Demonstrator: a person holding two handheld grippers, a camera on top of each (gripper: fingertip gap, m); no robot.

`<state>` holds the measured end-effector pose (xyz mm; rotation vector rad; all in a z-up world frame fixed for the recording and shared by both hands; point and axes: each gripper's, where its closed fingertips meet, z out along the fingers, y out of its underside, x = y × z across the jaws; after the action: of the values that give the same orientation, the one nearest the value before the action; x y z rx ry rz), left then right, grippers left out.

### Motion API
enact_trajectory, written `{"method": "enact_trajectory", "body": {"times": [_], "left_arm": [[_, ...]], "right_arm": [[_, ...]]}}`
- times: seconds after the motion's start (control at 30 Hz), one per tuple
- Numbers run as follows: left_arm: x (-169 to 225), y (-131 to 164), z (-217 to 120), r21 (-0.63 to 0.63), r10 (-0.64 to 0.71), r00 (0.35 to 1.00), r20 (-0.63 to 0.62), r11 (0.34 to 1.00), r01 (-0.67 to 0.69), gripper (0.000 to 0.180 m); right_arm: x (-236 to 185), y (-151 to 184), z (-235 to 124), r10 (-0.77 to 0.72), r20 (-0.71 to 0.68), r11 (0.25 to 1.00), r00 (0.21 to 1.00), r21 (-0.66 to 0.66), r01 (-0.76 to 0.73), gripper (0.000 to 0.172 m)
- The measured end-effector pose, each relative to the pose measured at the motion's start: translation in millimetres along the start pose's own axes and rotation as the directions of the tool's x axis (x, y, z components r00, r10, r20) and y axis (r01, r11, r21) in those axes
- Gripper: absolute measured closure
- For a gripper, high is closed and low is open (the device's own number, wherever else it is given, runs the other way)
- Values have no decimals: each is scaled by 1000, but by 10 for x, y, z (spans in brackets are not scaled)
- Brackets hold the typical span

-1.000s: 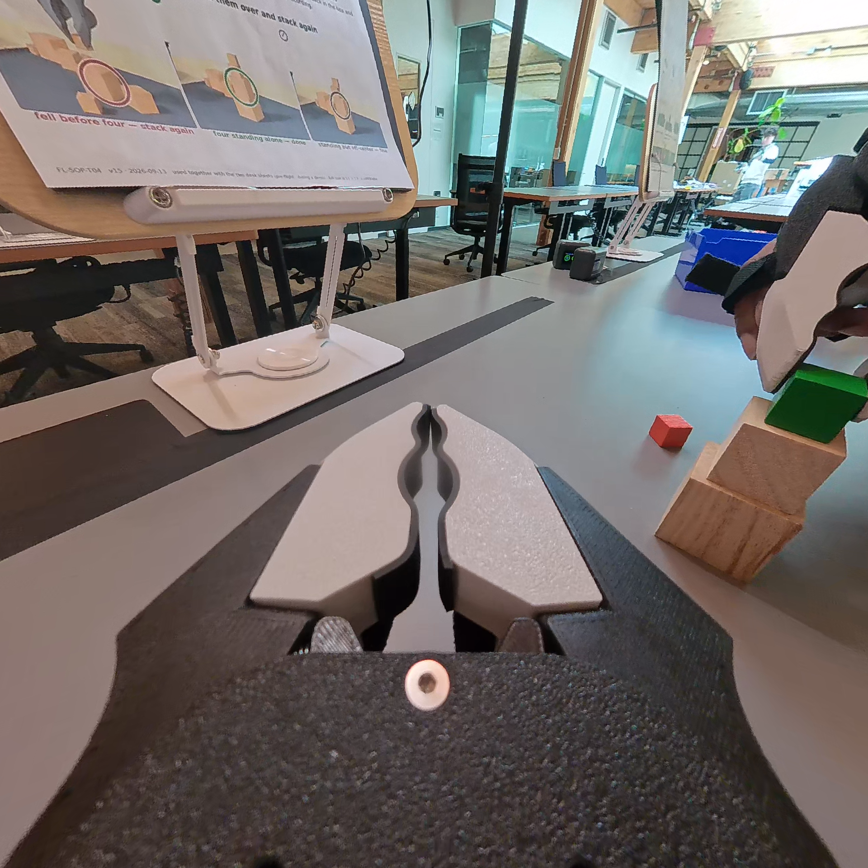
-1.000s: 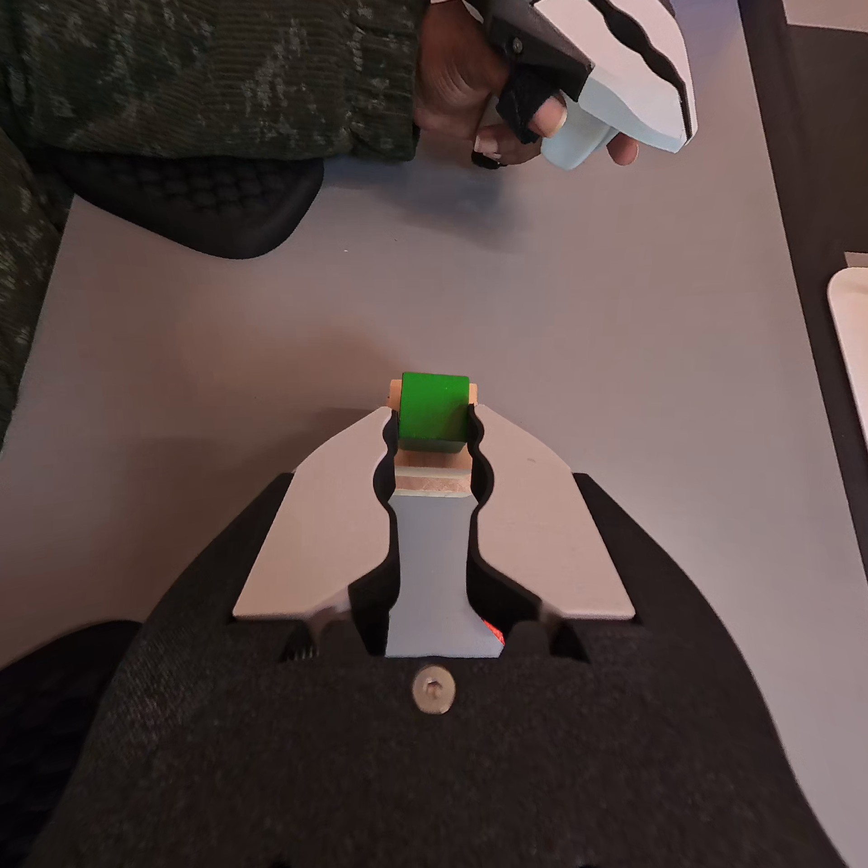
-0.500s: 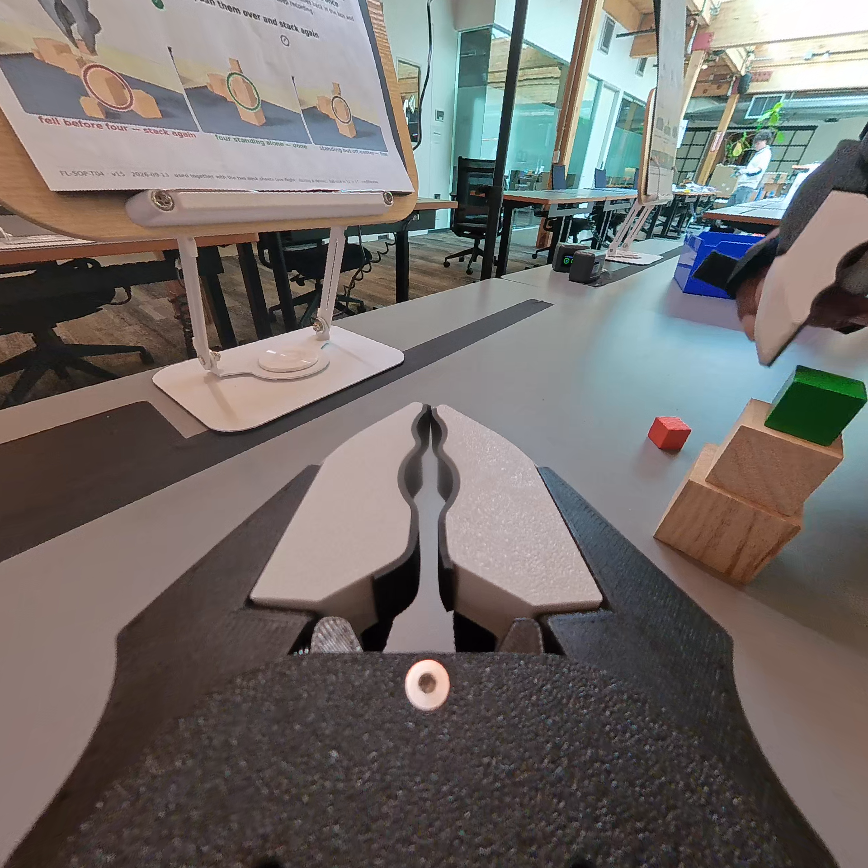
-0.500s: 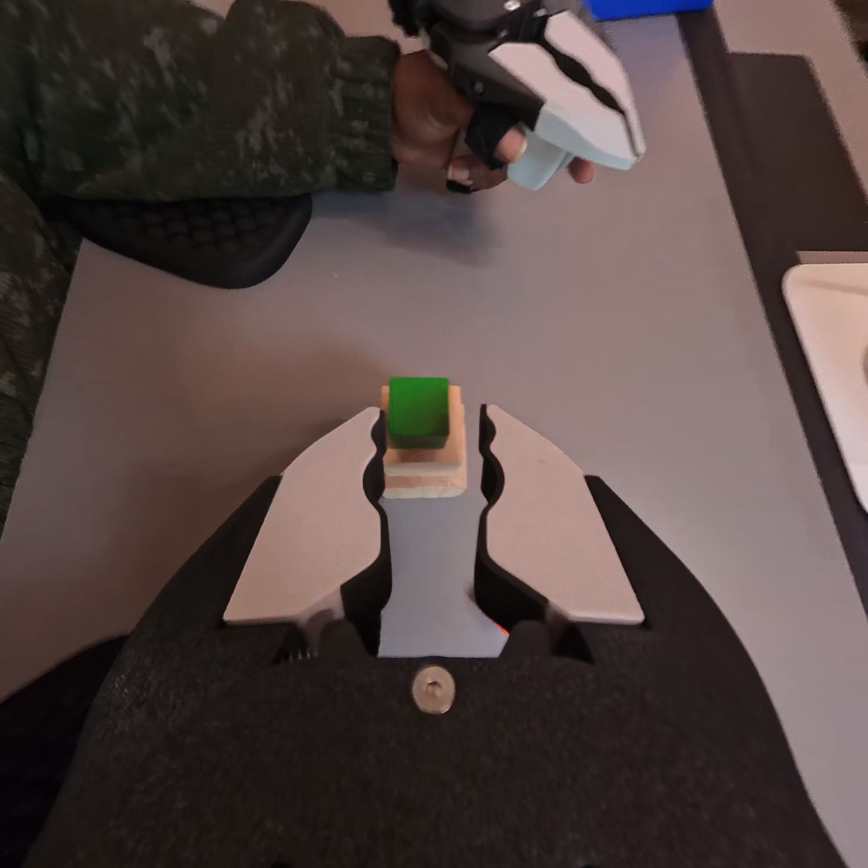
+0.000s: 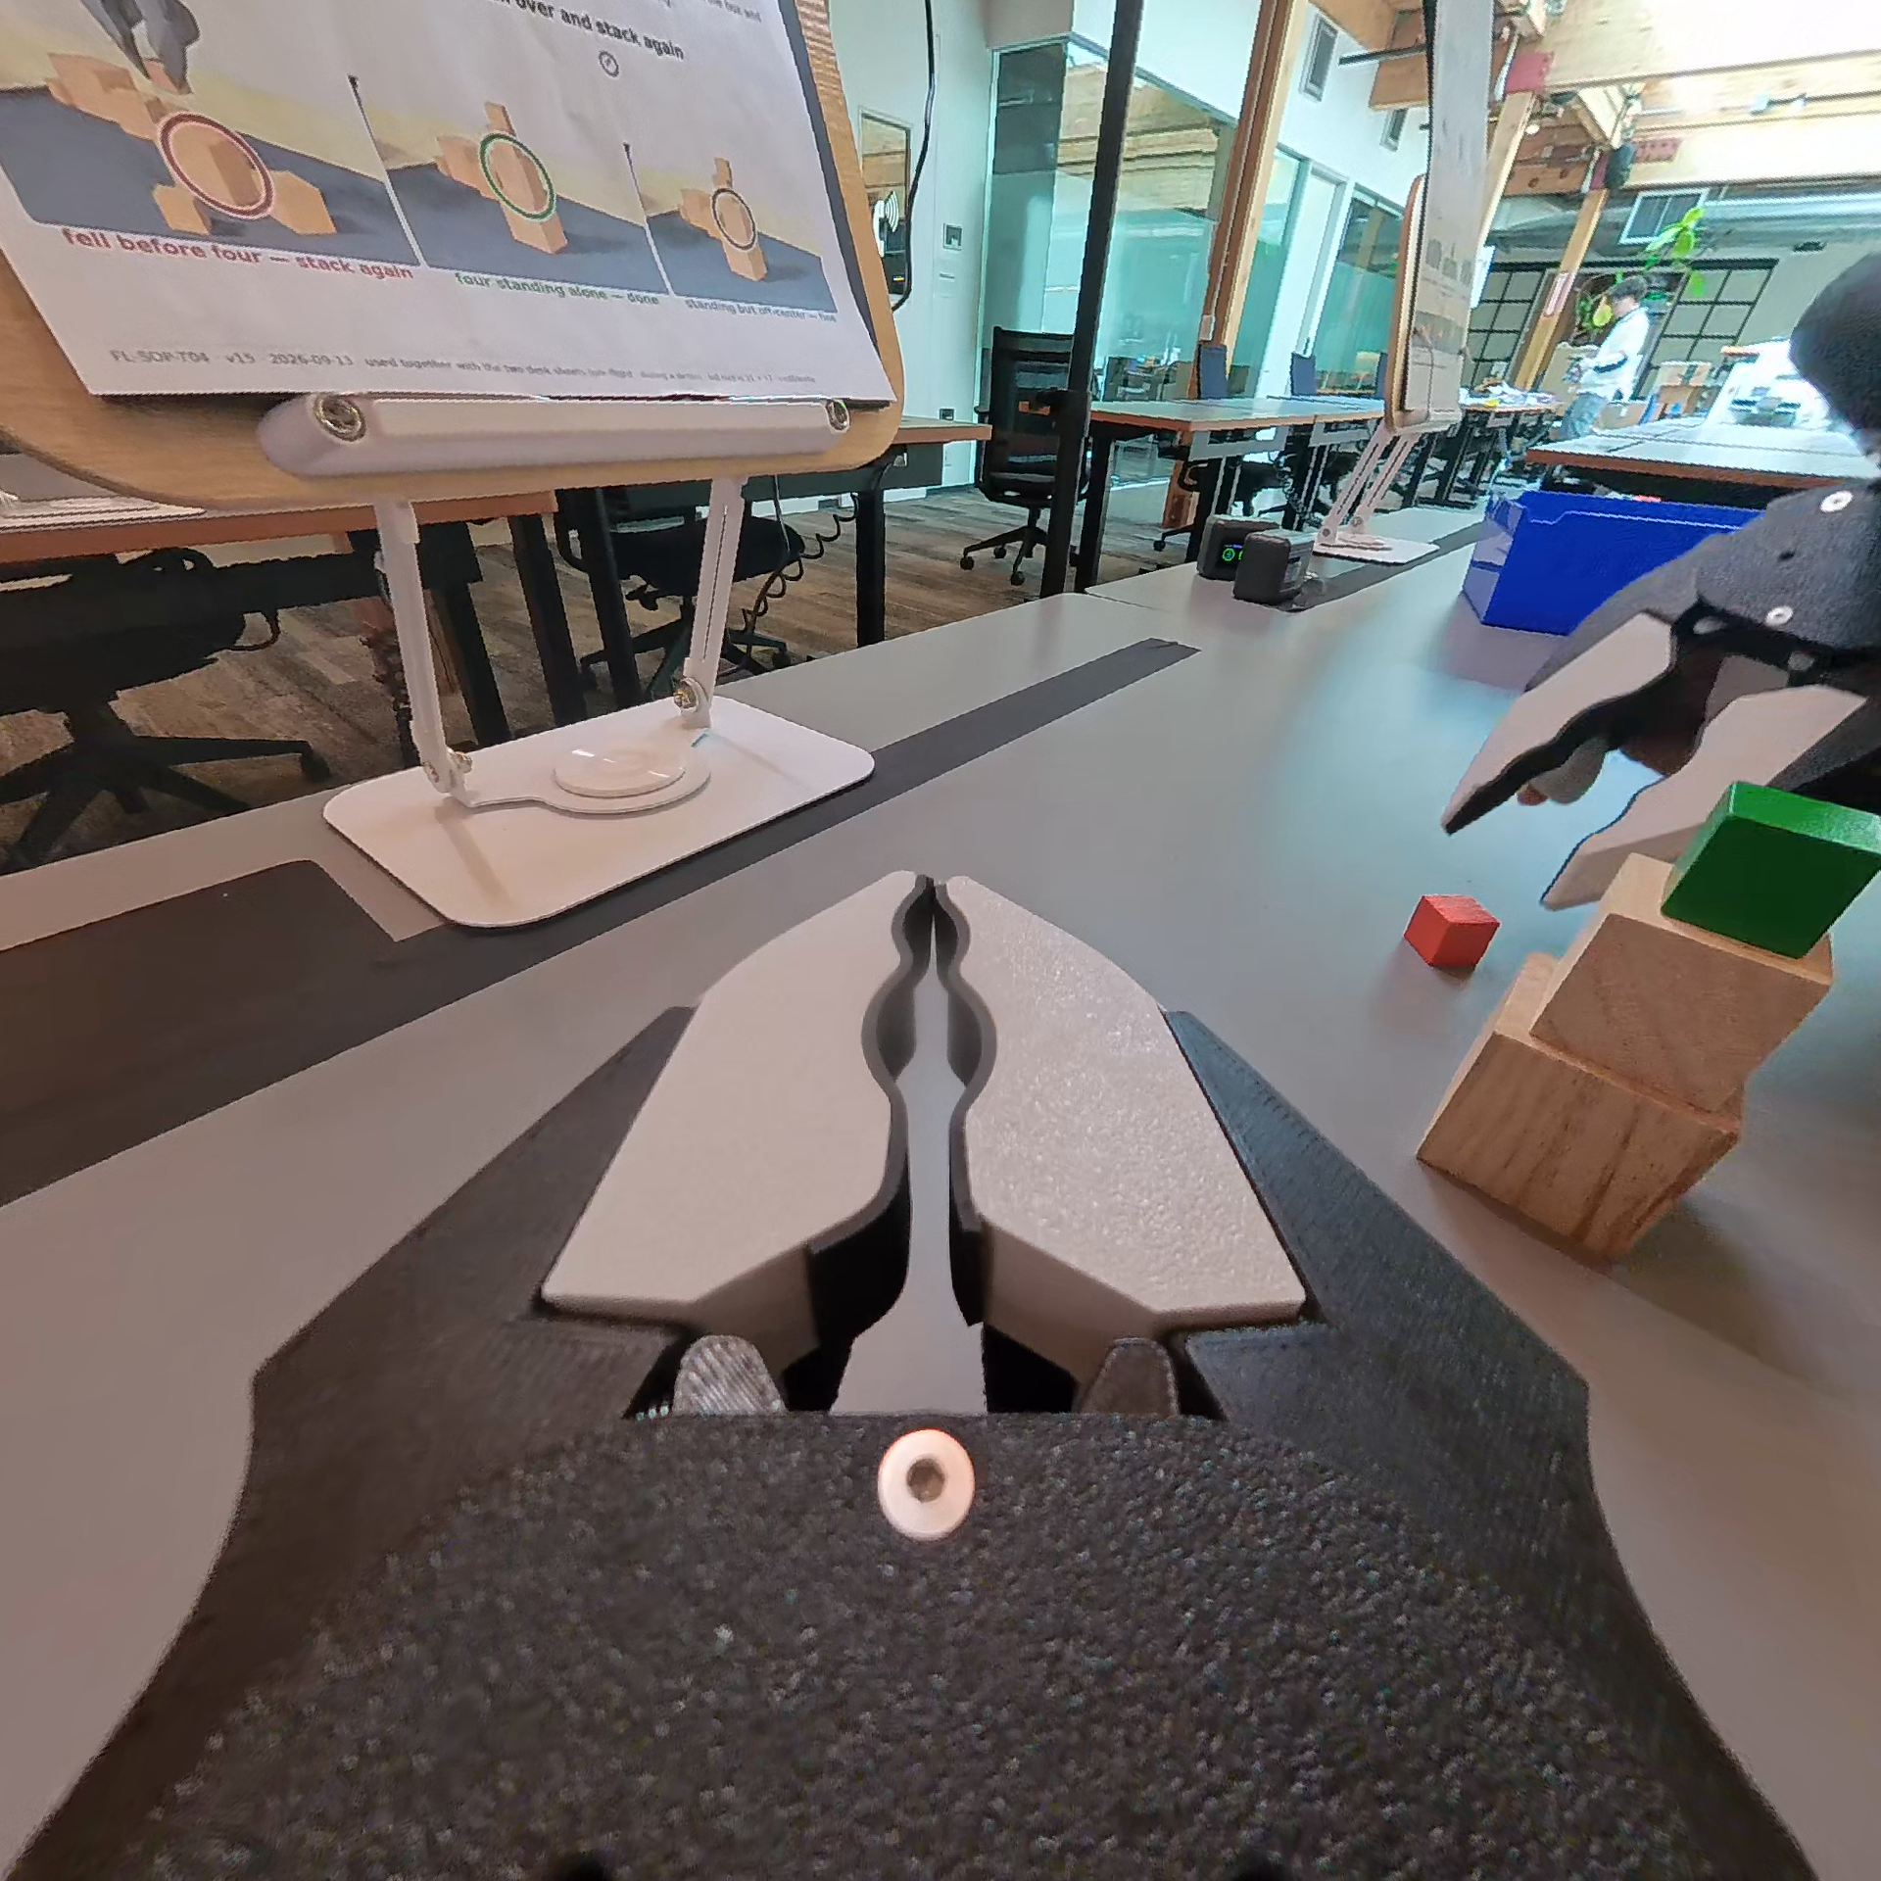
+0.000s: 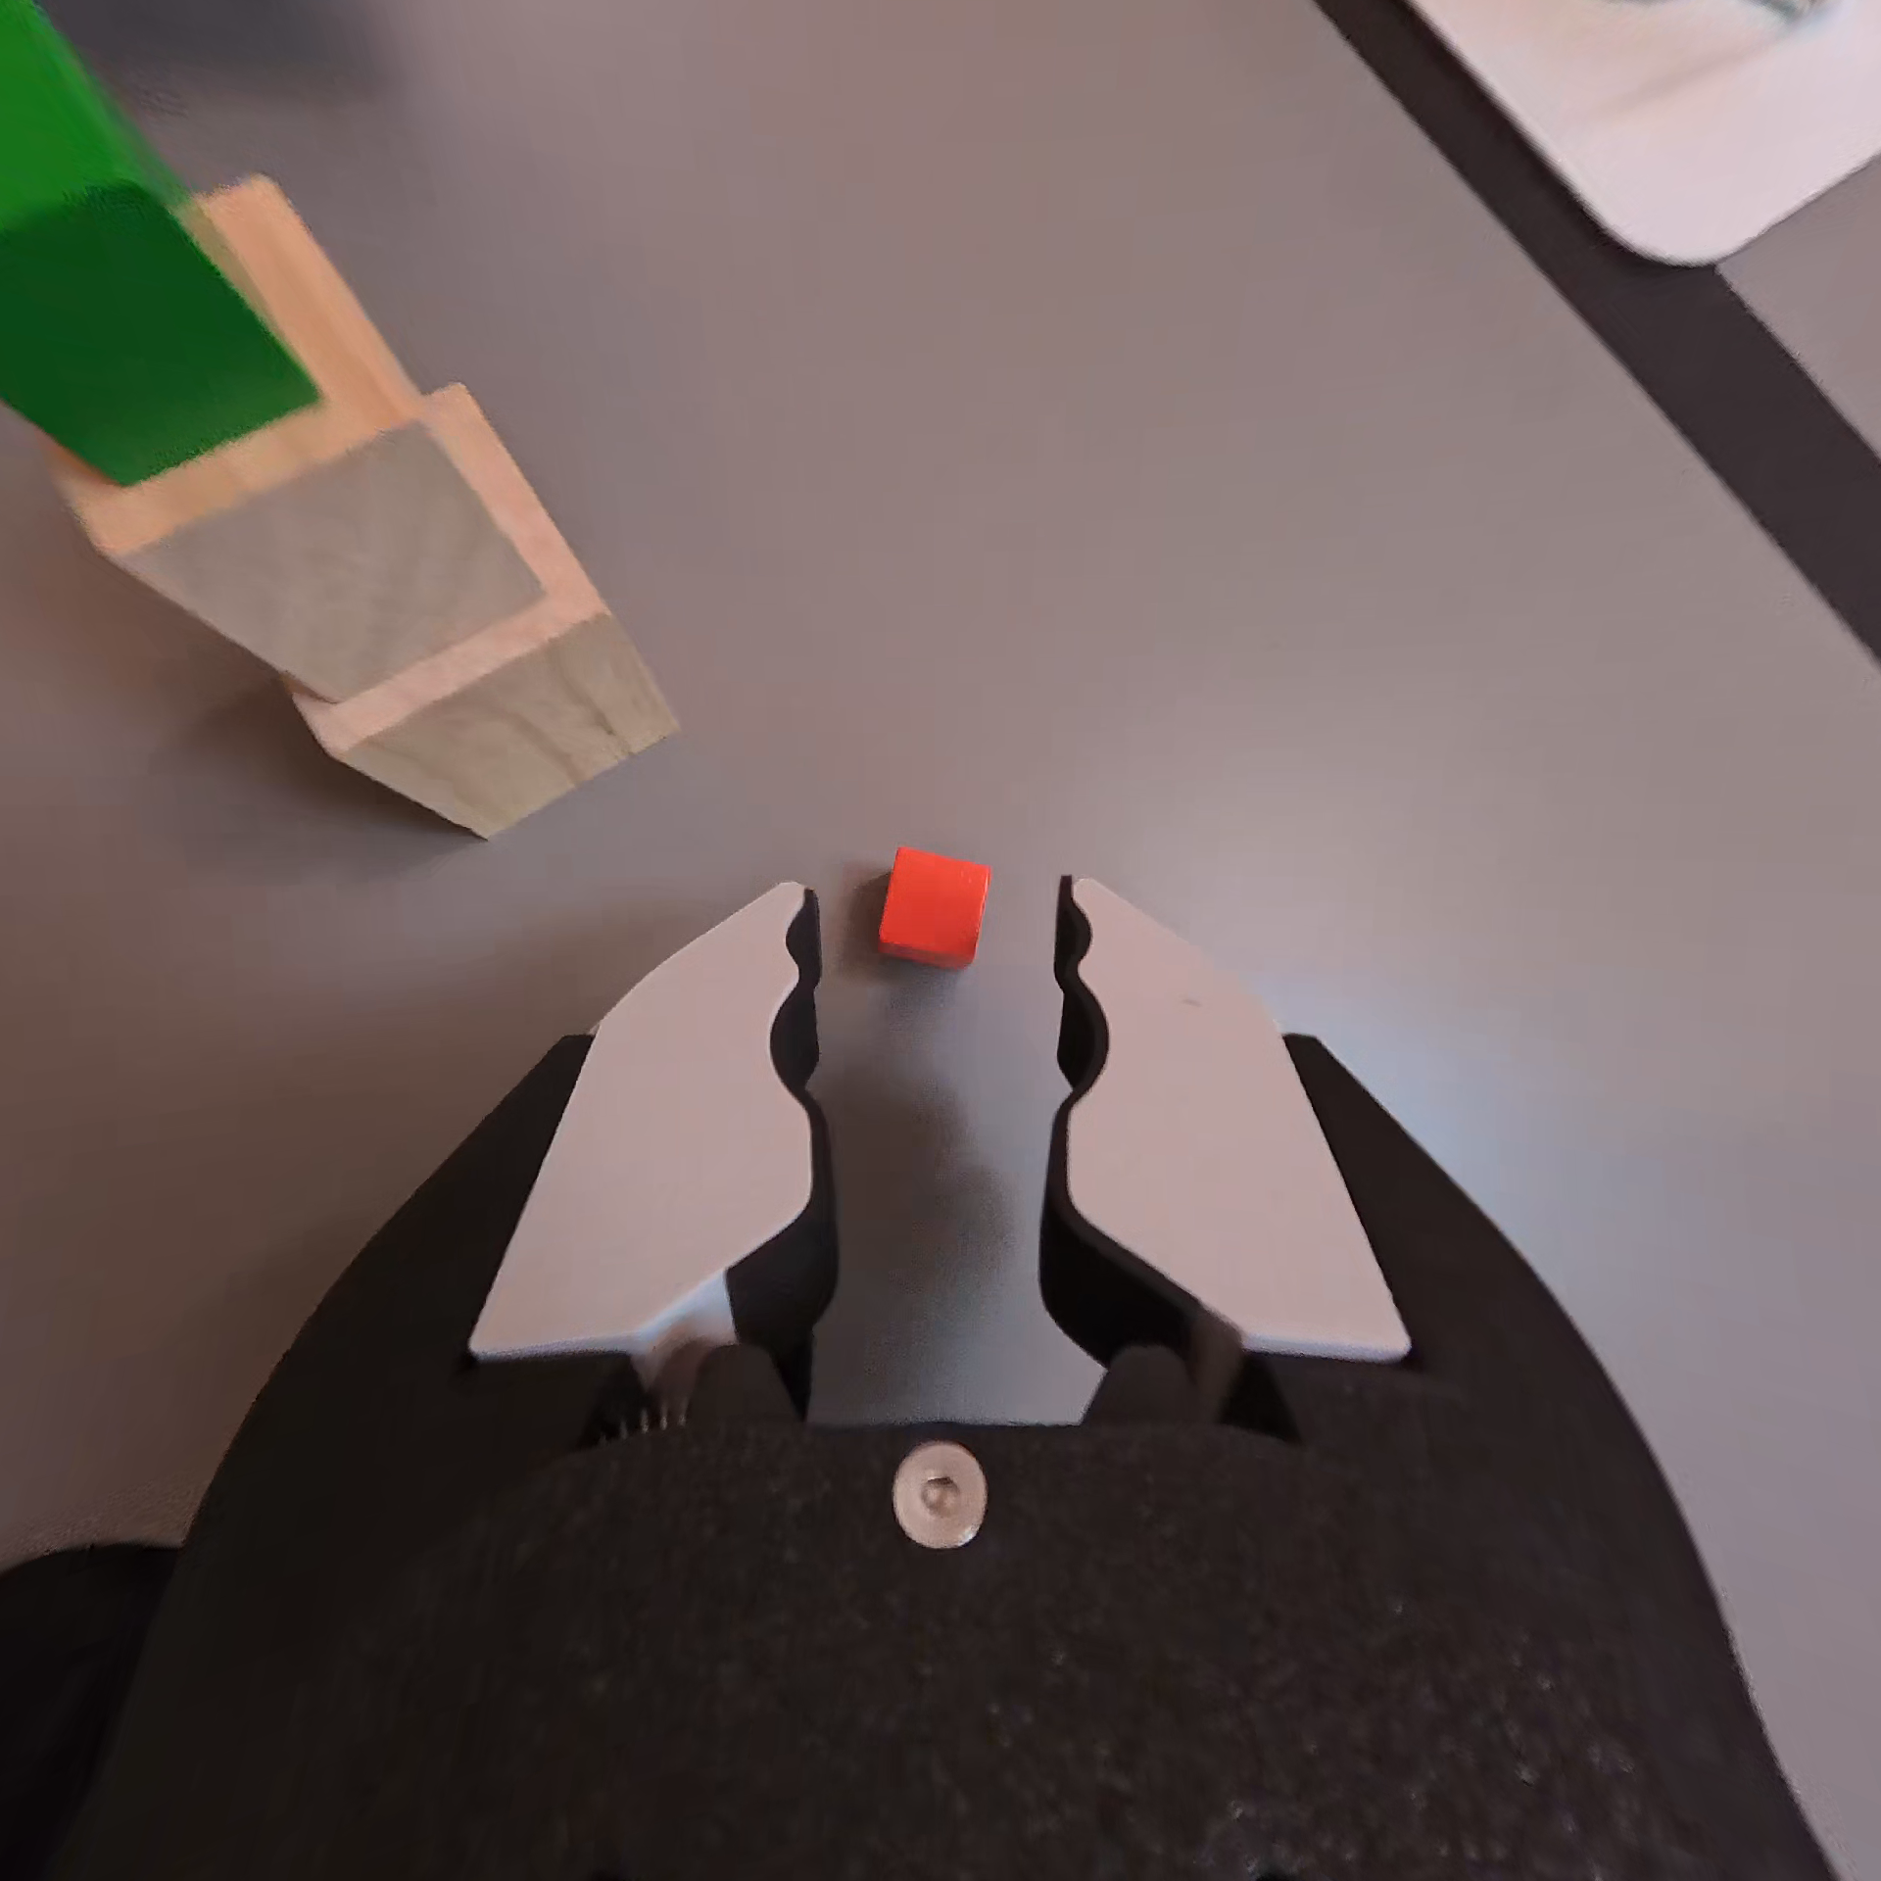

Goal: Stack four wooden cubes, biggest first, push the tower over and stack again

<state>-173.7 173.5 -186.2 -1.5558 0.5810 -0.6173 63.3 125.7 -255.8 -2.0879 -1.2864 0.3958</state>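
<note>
Hovering: right gripper (image 6: 934,896) jaws wide apart, red cube (image 6: 933,906) between fingertips, untouched | left gripper (image 5: 931,896) jaws closed, nothing held | green block (image 5: 1771,865) tops wooden blocks (image 5: 1618,1069), 10 o'clock of cube | blue bin (image 5: 1588,560) contents hidden

Two wooden blocks (image 5: 1588,1130) – one green block (image 5: 1771,865) – one red cube (image 6: 933,906).

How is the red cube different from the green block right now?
The red cube lies alone on the grey table; the green block tops a stack of two wooden blocks. The red cube is smaller. It sits between the open right gripper's fingertips, untouched. Both are painted blocks.
</note>
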Motion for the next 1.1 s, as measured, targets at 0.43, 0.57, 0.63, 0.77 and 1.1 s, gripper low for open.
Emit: {"method": "enact_trajectory", "body": {"times": [0.43,0.57,0.63,0.77,1.1], "left_arm": [[-15,-37,-17,14,-1,1000,3,1000,1,180],[-12,-34,-13,12,1,1000,2,1000,-1,180],[-18,-41,-17,14,2,1000,4,1000,-2,180],[-26,-55,-27,20,-1,1000,6,1000,1,180],[-19,-60,-20,20,2,1000,3,1000,-2,180]], "right_arm": [[-52,-217,33,-7,16,998,1000,58,6,150],[-294,-814,-352,-165,139,969,976,206,135,150],[-508,-1024,-494,-265,221,946,939,249,208,150],[-770,-1133,-510,-372,314,922,874,237,307,150],[-895,-1019,-383,-414,375,910,829,184,372,150]]}}
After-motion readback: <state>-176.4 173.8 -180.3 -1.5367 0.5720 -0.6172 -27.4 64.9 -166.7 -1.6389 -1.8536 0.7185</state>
